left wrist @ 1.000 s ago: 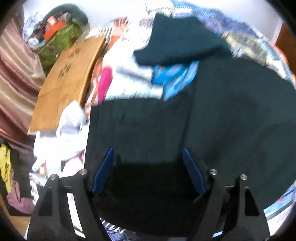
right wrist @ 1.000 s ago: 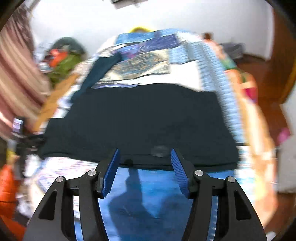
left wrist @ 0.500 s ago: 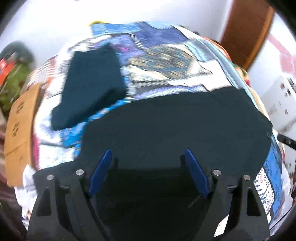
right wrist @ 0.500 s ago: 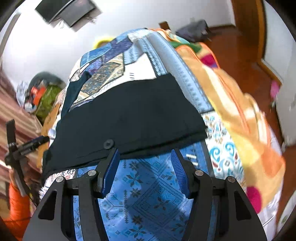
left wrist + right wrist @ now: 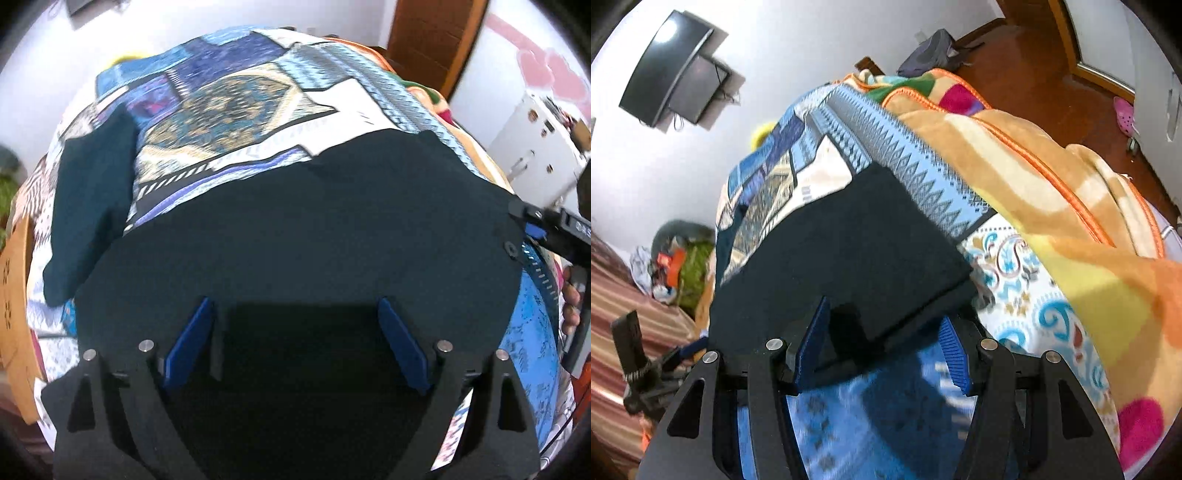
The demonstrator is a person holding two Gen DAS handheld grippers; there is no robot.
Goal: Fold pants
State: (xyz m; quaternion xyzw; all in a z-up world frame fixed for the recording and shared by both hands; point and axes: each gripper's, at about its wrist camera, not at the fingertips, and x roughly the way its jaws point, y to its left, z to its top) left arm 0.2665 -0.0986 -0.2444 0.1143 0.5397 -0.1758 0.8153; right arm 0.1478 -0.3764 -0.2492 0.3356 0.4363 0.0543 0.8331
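Note:
The dark pants [image 5: 295, 236] lie flat across a patterned bedspread [image 5: 236, 96]. My left gripper [image 5: 295, 339] is open, its blue pads low over the near part of the pants. My right gripper [image 5: 882, 343] is open at the pants' [image 5: 842, 251] near corner edge, the fabric's edge lying between its blue pads. The right gripper [image 5: 535, 225] also shows in the left wrist view at the pants' right edge, by a button [image 5: 511, 247].
A second dark folded garment [image 5: 92, 192] lies at the bed's left side. An orange and yellow blanket [image 5: 1071, 206] is heaped on the right. A wooden board [image 5: 11, 280] and clutter stand left of the bed. A wall TV [image 5: 672, 62] hangs behind.
Both grippers have swung rightward along the pants. The right gripper has come down to the pants' near right corner; the left now faces across the pants toward the right gripper.

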